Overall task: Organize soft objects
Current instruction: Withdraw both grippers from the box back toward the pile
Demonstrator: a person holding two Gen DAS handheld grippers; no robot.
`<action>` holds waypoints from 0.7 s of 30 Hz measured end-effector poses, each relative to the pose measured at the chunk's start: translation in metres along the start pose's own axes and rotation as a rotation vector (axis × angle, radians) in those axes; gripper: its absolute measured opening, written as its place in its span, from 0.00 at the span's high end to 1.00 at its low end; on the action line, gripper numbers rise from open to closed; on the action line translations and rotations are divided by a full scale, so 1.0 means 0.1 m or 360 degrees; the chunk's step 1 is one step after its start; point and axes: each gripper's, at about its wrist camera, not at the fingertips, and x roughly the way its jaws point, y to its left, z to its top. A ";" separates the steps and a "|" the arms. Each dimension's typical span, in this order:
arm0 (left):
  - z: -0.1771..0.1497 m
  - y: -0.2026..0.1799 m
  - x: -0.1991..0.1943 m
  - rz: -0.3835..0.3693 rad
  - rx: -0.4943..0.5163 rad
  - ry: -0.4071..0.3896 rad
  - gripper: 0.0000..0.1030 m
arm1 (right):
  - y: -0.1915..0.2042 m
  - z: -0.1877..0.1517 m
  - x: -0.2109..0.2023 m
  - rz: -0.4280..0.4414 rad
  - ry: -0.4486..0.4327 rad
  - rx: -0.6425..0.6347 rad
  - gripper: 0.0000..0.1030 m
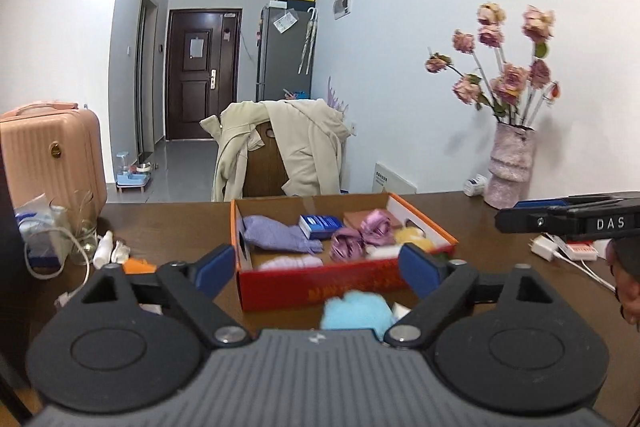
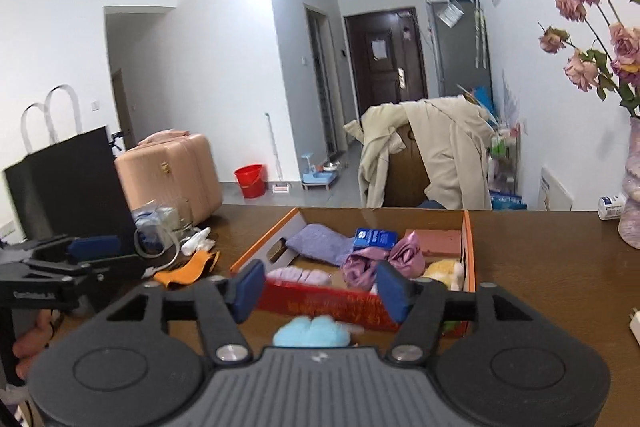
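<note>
A red and orange cardboard box stands open on the dark wooden table. Inside lie a lilac sock, pink satin scrunchies, a yellow fluffy piece, a pale lilac piece and a blue tissue pack. A light blue fluffy item sits just in front of the box, low between both grippers' fingers, untouched by the pads. My left gripper is open. My right gripper is open, with nothing gripped.
A pink vase of dried roses stands at the table's far right, with a white charger and cable near it. At the left are a glass, small bottles, an orange cloth and a black bag. A coat-draped chair stands behind the table.
</note>
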 end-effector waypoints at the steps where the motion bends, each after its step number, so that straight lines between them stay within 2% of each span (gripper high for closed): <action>1: -0.09 -0.07 -0.08 0.0002 0.0030 0.0001 0.06 | 0.03 -0.08 -0.04 0.0011 0.0005 -0.0021 0.30; 3: -0.26 -0.20 -0.21 -0.0013 0.0093 -0.0006 0.06 | 0.09 -0.22 -0.10 0.0020 0.0029 -0.0033 0.30; 9: -0.69 -0.51 -0.46 -0.0011 0.0106 0.0048 0.06 | 0.17 -0.67 -0.34 0.0013 0.0050 0.0067 0.29; 13: -0.90 -0.53 -0.54 -0.0008 0.0080 0.0119 0.06 | 0.18 -0.95 -0.47 0.0007 0.0100 0.0084 0.29; 21: -0.96 -0.43 -0.49 0.0077 -0.0004 0.0173 0.05 | 0.25 -1.12 -0.50 -0.0015 0.0160 0.0043 0.29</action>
